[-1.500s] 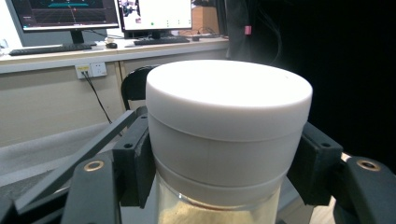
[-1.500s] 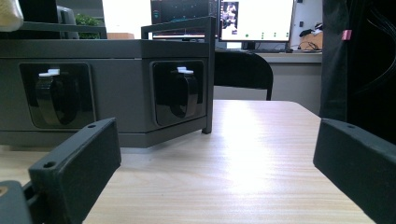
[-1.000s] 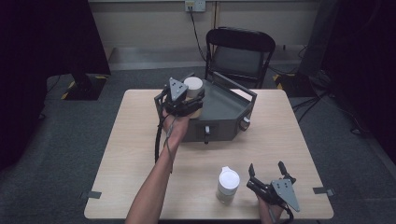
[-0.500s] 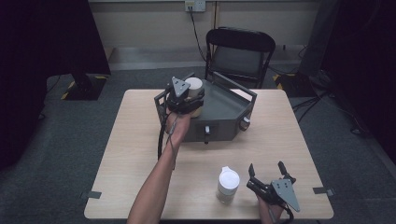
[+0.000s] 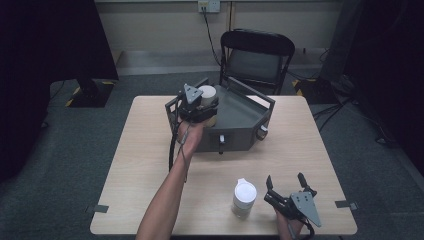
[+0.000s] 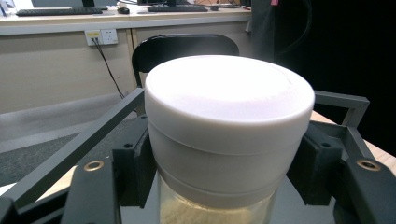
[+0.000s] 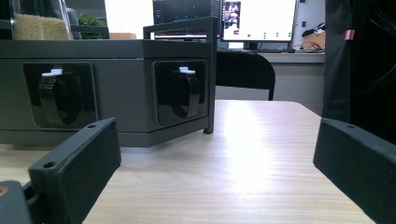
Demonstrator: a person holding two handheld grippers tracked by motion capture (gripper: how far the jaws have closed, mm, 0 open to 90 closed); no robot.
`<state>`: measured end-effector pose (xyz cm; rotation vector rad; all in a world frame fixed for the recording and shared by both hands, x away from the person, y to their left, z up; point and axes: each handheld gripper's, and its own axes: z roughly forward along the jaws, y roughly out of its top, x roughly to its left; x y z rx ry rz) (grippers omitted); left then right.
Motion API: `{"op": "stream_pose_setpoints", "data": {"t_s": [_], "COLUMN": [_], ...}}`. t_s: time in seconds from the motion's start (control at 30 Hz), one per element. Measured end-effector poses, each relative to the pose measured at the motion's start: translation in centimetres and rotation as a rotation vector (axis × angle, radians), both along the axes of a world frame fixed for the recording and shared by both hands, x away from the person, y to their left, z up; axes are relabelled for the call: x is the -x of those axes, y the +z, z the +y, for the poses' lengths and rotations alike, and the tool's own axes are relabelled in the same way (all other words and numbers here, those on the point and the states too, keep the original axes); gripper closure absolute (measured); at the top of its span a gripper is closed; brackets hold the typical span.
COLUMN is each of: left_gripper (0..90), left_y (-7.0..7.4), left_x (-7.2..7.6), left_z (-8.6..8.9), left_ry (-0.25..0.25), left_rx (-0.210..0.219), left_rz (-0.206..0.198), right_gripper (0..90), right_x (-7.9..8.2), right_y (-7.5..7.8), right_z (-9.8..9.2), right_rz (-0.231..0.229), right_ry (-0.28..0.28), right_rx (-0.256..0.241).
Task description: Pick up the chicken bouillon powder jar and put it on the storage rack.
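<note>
While the left gripper [image 5: 200, 102] clamps a white-lidded jar [image 6: 229, 135] of pale grains between its jaws above the near left corner of the grey metal rack [image 5: 245, 127], the right gripper [image 5: 287, 192] rests with jaws spread wide on the wooden table [image 5: 325, 150], just beside a second white-lidded jar [image 5: 244, 197].

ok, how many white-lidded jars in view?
2: one white-lidded clear jar clamped in the left gripper over the grey metal rack; another standing beside the right gripper.
</note>
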<state>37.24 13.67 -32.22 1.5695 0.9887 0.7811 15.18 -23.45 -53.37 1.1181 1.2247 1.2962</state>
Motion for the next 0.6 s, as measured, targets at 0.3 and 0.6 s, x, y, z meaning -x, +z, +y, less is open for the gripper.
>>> {"op": "stream_pose_setpoints", "data": {"t_s": [0.3,0.6], "left_gripper": [34.2,34.0], "left_y": [-0.12,-0.15], "left_x": [-0.14,0.03], "left_z": [0.39,-0.01], "left_ry": [0.004,0.019], "left_rx": [0.027,0.021], "left_rz": [0.012,0.008], "right_gripper": [0.0,0.0], "right_x": [0.00,0.00], "right_y": [0.00,0.00], "right_z": [0.00,0.00], "right_rz": [0.000,0.000], "right_ry": [0.000,0.000], "right_rx": [0.000,0.000]}}
